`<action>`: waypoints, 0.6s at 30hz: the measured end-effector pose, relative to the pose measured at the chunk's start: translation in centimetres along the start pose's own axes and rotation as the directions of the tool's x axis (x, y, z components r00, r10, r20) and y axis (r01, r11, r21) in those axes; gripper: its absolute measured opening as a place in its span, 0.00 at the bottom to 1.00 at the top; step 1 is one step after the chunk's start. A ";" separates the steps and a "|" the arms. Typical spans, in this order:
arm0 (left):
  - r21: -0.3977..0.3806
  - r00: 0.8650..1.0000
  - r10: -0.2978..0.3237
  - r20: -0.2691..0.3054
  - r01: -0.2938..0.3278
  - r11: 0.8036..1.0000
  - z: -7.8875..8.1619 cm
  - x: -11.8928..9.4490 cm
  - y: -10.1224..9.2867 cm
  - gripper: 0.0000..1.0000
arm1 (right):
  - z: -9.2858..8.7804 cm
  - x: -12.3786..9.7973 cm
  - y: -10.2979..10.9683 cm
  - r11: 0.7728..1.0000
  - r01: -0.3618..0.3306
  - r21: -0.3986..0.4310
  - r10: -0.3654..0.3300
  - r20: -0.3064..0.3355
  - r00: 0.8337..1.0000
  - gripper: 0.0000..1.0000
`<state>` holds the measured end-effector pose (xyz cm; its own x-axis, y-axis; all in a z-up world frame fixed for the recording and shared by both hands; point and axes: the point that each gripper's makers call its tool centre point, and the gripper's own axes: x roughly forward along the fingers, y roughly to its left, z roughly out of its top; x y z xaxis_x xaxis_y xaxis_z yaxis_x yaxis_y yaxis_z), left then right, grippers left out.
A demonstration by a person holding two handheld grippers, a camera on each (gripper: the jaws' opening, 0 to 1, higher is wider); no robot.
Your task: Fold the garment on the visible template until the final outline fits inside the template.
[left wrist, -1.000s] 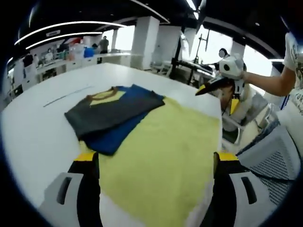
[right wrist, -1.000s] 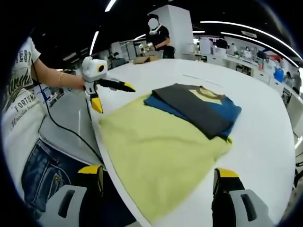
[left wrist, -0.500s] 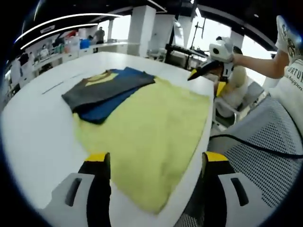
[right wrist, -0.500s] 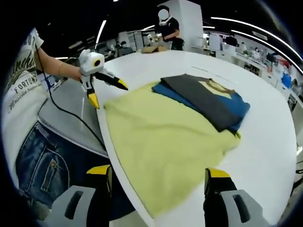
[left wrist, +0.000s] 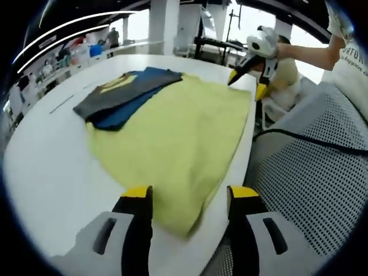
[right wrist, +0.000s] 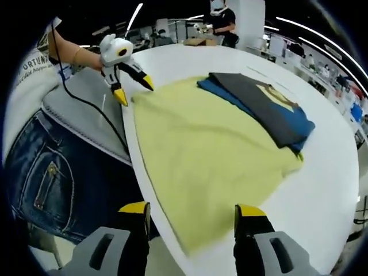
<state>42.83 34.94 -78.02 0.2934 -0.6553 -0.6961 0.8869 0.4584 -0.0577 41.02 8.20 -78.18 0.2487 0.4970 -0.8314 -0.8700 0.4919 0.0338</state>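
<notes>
Two folded shirts (left wrist: 123, 92) on soft yellow cloth (left wrist: 172, 138).

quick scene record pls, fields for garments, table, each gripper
yellow cloth: spread flat on the table, near corners at the edge
folded shirt: dark grey and blue, on the cloth's far end
table: white, rounded
left gripper: open, jaws either side of a near corner of the cloth
right gripper: open, jaws either side of the other near corner
</notes>
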 end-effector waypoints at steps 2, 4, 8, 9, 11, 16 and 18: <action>-0.007 1.000 -0.004 0.003 0.004 1.000 0.0 0.0 -0.2 0.44 | -0.3 0.1 0.1 1.000 -0.003 -0.011 0.002 -0.011 1.000 0.50; 0.028 1.000 0.005 -0.010 -0.005 1.000 -0.2 -0.1 -0.2 0.40 | -0.4 0.1 0.0 1.000 -0.002 -0.017 0.002 -0.013 1.000 0.45; 0.053 0.999 0.011 -0.037 -0.009 0.999 -0.7 -0.1 -0.1 0.36 | -1.3 0.2 -0.1 0.997 0.004 -0.075 -0.008 -0.058 0.998 0.39; 0.054 0.999 0.008 -0.039 -0.006 0.999 -0.7 -0.1 -0.2 0.35 | -1.6 0.3 0.0 0.996 -0.001 -0.085 -0.005 -0.070 0.998 0.39; 0.067 0.999 0.006 -0.053 -0.002 0.998 -1.0 -0.2 -0.3 0.34 | -1.7 0.3 0.1 0.996 -0.010 -0.090 0.002 -0.080 0.997 0.40; 0.075 0.997 0.025 -0.069 -0.020 0.997 -1.5 -0.4 0.0 0.28 | -1.7 0.2 0.1 0.994 -0.015 -0.108 0.006 -0.080 0.997 0.37; 0.103 0.997 0.028 -0.071 -0.021 0.994 -1.4 -0.4 -0.1 0.27 | -1.8 0.1 0.4 0.991 -0.037 -0.131 0.025 -0.094 0.995 0.32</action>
<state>42.11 36.03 -78.71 0.2922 -0.5975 -0.7467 0.9126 0.4078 0.0309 39.88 7.16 -79.29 0.1861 0.4398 -0.8786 -0.9270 0.3750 -0.0086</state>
